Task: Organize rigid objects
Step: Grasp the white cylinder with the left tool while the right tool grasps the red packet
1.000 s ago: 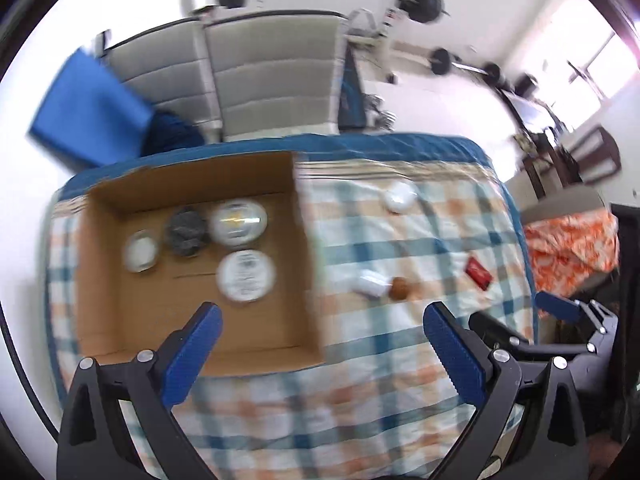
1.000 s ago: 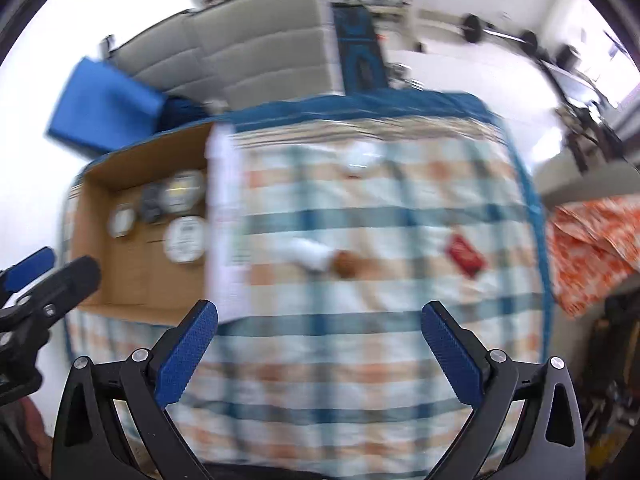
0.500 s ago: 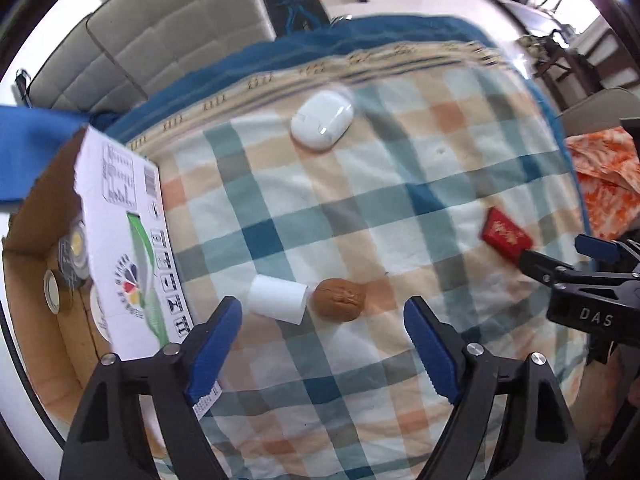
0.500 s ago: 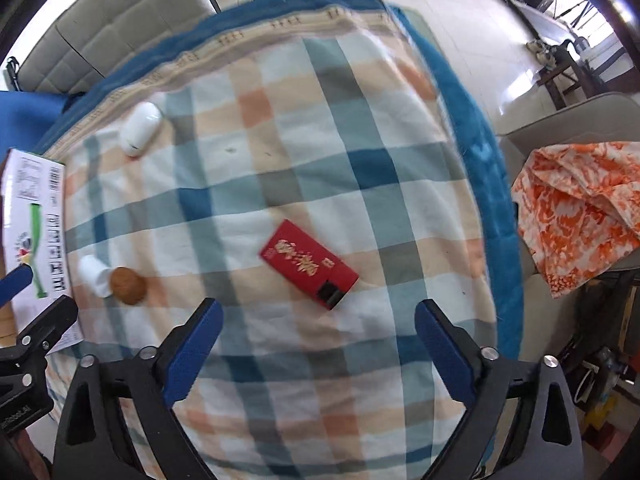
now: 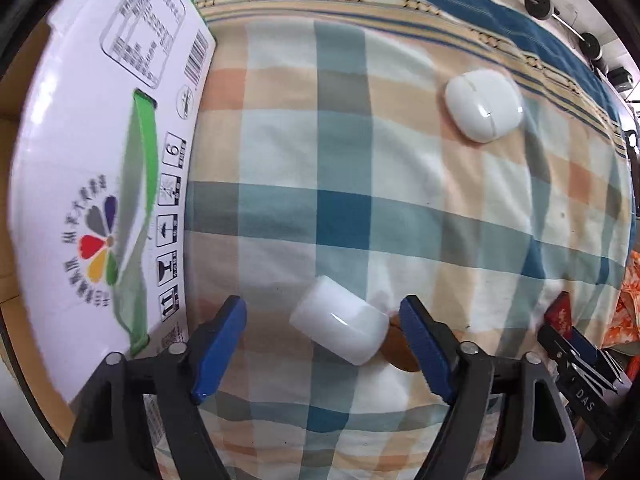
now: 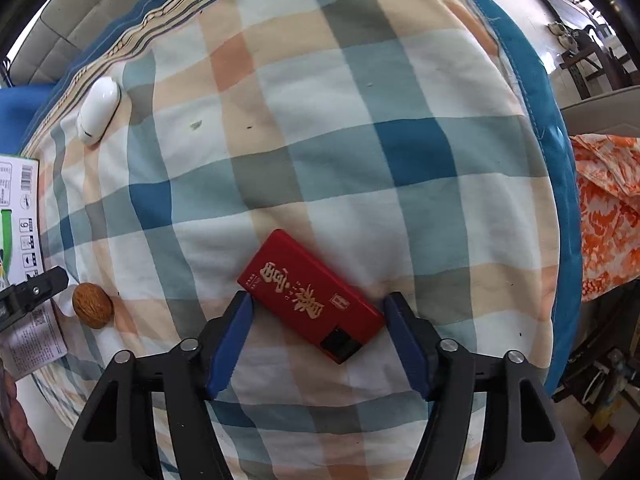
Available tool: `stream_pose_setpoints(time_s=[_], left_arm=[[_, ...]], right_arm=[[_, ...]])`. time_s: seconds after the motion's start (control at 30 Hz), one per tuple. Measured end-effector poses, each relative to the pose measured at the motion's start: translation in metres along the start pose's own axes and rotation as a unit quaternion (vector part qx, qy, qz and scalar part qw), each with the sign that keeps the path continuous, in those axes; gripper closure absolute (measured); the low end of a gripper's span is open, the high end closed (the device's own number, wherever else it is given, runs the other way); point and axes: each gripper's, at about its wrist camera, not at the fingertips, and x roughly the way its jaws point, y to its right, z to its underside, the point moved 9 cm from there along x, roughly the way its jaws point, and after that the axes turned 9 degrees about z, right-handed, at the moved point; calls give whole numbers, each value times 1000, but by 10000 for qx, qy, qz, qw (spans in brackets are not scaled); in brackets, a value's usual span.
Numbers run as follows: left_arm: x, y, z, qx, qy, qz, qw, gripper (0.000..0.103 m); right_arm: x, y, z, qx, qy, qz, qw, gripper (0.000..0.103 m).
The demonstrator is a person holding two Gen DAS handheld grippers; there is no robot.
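A white cylindrical cup (image 5: 340, 330) lies on its side on the checked cloth, between the blue fingers of my open left gripper (image 5: 322, 314). A brown walnut (image 5: 394, 346) touches its right end, partly hidden by the right finger; it also shows in the right wrist view (image 6: 93, 305). A red flat box with gold characters (image 6: 312, 296) lies diagonally between the fingers of my open right gripper (image 6: 316, 308). A white rounded case (image 5: 484, 106) lies farther back; it also shows in the right wrist view (image 6: 98, 110).
A cardboard box (image 5: 100, 168) with a white printed outer wall stands at the left of the cloth. The checked cloth (image 6: 340, 140) covers the surface, with a blue border at the far and right edges. An orange patterned fabric (image 6: 608, 208) lies off to the right.
Both grippers have dropped low toward the cloth. The left one now straddles the white cup; the right one now straddles the red box. Both stay open.
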Motion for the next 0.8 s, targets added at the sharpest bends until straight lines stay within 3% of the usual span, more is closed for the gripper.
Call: stream_pose_setpoints(time_s=[0.03, 0.07, 0.23, 0.3, 0.4, 0.53, 0.6, 0.7, 0.8], left_arm=[[4, -1, 1, -27, -73, 54, 10000, 50], [8, 0, 3, -49, -144, 132, 9998, 54], [10, 8, 5, 257, -17, 86, 9996, 54], [10, 15, 4, 410, 7, 103, 9991, 54], [16, 20, 2, 404, -56, 77, 9991, 53], [19, 22, -2, 492, -75, 43, 9988, 53], [18, 24, -4, 593, -81, 53, 9982, 54], [14, 33, 0, 665, -74, 49, 9977, 54], [9, 34, -1, 691, -9, 73, 9976, 54]], right_arm=[[1, -1, 1, -43, -42, 42, 10000, 40], [0, -5, 3, -37, -61, 44, 10000, 41], [2, -3, 11, 8, -300, -81, 9995, 57], [3, -2, 20, -16, -323, -153, 9994, 58], [7, -1, 20, 208, -372, -311, 9986, 56], [8, 1, 14, 566, -424, -662, 9953, 42], [8, -2, 13, 471, -399, -494, 9969, 43], [7, -8, 15, 278, -270, -26, 9992, 54], [5, -19, 19, 110, -163, 125, 9997, 62]])
